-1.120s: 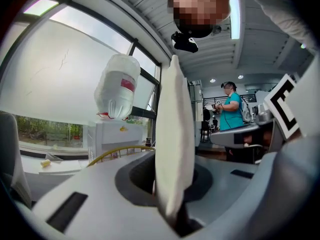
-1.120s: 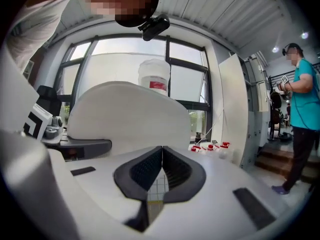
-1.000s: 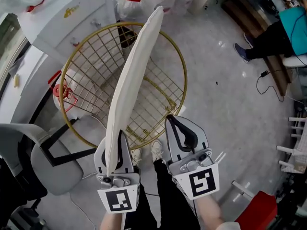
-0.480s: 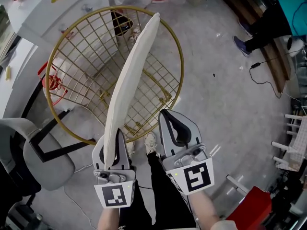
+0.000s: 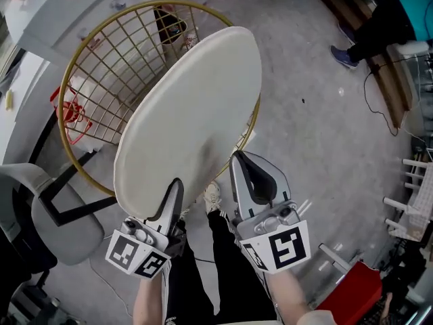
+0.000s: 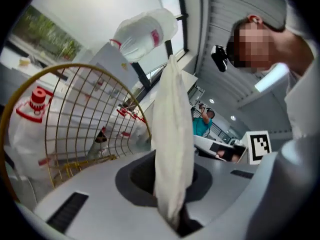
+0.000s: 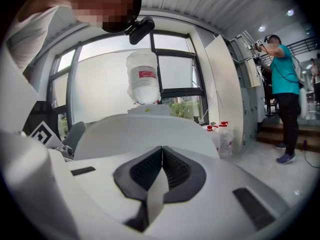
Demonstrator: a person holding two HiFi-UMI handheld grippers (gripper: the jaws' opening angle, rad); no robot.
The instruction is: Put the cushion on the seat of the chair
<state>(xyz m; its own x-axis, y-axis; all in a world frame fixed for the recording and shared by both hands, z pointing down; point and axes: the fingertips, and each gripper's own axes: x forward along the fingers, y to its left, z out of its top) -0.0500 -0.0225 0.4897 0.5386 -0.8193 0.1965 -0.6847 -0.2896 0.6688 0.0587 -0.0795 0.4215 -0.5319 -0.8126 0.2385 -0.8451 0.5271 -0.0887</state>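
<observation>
Nearest, the left tool [image 5: 172,199] was clenched on the cushion's [image 5: 193,114] near edge, the right tool [image 5: 254,176] was shut and empty beside it, and the cushion stretched away lengthwise, tilted above the wire chair [image 5: 95,59] beyond.

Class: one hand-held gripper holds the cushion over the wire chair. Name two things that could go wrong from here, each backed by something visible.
1. The left hand-held gripper pinches the cushion only at its near edge, and the right hand-held gripper is shut on nothing, so the cushion may slip or droop.
2. The cushion hides the seat of the chair, so it could land off-centre on the rim.
</observation>
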